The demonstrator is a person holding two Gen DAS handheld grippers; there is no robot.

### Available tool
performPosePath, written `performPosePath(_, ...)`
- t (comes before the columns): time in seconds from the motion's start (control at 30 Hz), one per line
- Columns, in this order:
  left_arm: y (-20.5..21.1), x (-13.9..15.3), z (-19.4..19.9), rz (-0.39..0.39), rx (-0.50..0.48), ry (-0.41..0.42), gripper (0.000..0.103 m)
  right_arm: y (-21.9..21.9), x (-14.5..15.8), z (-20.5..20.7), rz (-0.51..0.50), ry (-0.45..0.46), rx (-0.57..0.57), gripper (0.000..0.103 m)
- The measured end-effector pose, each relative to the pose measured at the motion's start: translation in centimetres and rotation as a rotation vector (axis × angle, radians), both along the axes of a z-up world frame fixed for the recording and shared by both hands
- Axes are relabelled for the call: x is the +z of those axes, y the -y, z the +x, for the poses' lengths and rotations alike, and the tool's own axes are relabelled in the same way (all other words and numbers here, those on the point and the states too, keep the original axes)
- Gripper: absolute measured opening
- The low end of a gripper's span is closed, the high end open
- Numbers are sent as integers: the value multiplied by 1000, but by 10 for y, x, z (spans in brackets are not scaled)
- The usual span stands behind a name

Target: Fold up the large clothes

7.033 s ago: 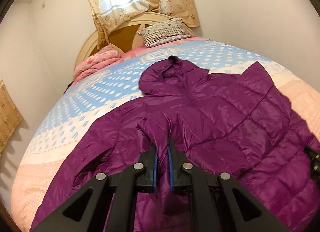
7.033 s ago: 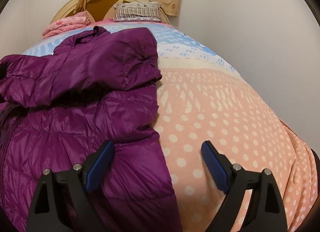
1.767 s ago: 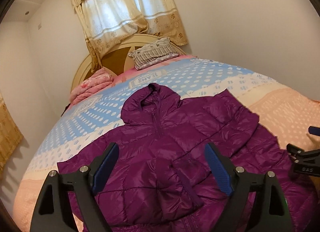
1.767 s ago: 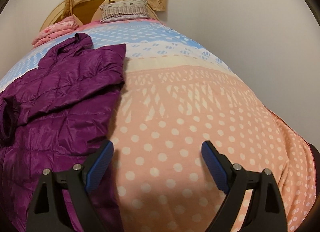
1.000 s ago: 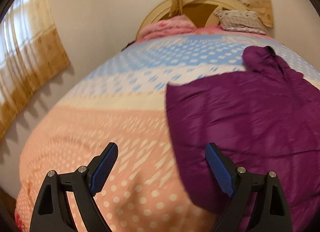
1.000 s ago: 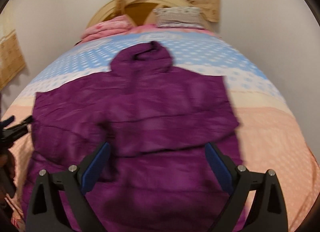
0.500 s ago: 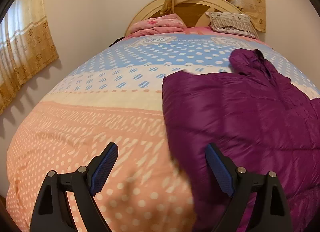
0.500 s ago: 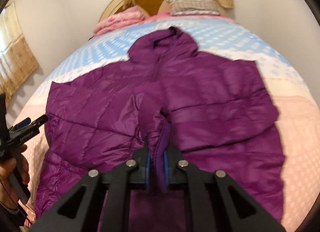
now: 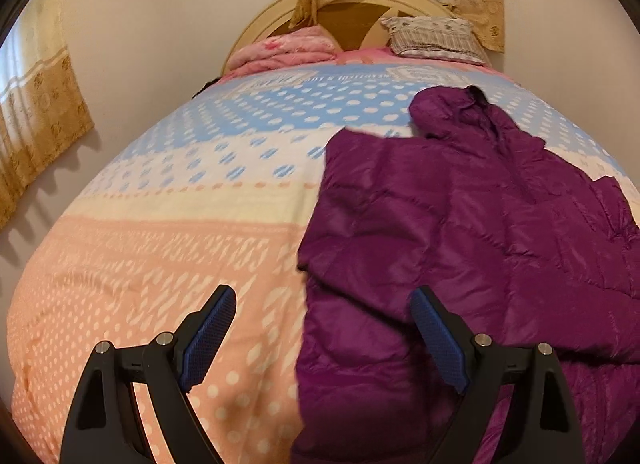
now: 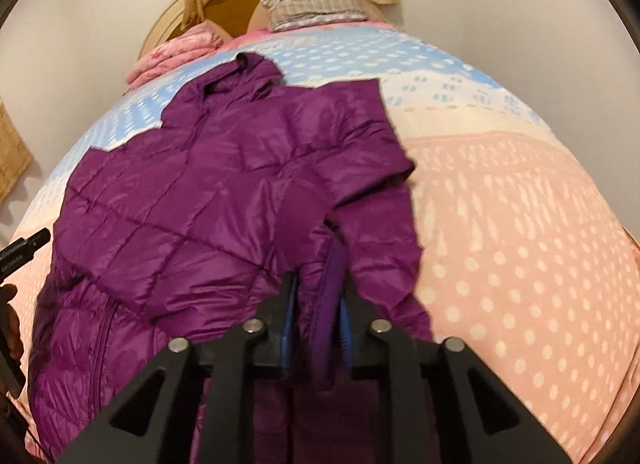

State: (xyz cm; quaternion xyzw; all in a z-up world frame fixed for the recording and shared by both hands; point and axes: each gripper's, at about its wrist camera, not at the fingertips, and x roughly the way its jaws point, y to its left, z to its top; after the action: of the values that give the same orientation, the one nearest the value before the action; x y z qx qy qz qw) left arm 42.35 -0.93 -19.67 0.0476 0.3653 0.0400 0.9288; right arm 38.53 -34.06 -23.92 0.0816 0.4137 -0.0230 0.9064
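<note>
A purple puffer jacket (image 10: 200,192) lies face up on the bed, hood toward the headboard. My right gripper (image 10: 319,284) has a sleeve cuff (image 10: 316,260) between its blue pads. The pads still pinch the fabric while the jaws are opening a little. The sleeve is drawn across the jacket's front. My left gripper (image 9: 322,296) stands wide open over the jacket's (image 9: 460,224) left edge. One finger hangs over the bedspread and the other over purple fabric, and nothing is gripped. The left gripper (image 10: 24,248) also shows at the left rim of the right wrist view.
The bedspread (image 9: 160,264) is peach, cream and blue with dots. At the headboard (image 9: 352,24) lie a folded pink blanket (image 9: 288,46) and a striped pillow (image 9: 432,38). Walls close in on both sides, and a curtain (image 9: 36,112) hangs at the left.
My right gripper went from wide open to closed on the sleeve cuff, then carried it rightward, with its pads now slightly further apart. The left gripper stayed open and drifted along the jacket's left edge.
</note>
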Motion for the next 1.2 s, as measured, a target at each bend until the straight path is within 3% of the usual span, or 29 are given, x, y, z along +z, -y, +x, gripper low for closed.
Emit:
performPosePath(0.1, 3, 7, 7, -5, -2, 18, 89, 1, 2, 2, -20, -13, 2, 24)
performPosePath(0.23, 5, 7, 16, -14, -2, 15, 89, 11, 2, 0, -46, -29, -53, 36)
performPosePath(0.27, 6, 6, 18, -12, -6, 13, 89, 13, 4, -2, -62, -29, -71, 44)
performPosePath(0.3, 7, 5, 19, -11, -11, 13, 89, 14, 7, -4, -82, -23, -93, 63)
performPosePath(0.37, 8, 4, 22, -10, -16, 15, 89, 14, 19, -11, -117, 20, -130, 77)
performPosePath(0.47, 12, 5, 27, -46, -13, 13, 89, 4, 36, -6, -131, 73, -136, 76)
performPosePath(0.53, 18, 5, 29, -60, -15, 18, 89, -8, 42, 6, -90, 88, -97, 58)
performPosePath(0.57, 24, 5, 31, -64, -21, 16, 89, -16, 42, 16, -71, 86, -75, 43)
performPosePath(0.6, 28, 4, 32, -68, -29, 11, 89, -23, 39, 24, -58, 84, -57, 41)
performPosePath(0.77, 57, -20, 39, -20, -72, -28, 89, -41, 0, 65, -81, 19, -52, 41)
performPosePath(0.87, 59, -39, 44, -28, -74, -61, 90, -38, -20, 63, -92, 8, -49, 41)
performPosePath(1.03, 64, -47, 45, -17, -98, -73, 90, -40, -26, 61, -123, 12, -44, 41)
performPosePath(1.2, 59, -51, 50, -55, -94, -97, 94, -43, -27, 61, -152, 6, -42, 41)
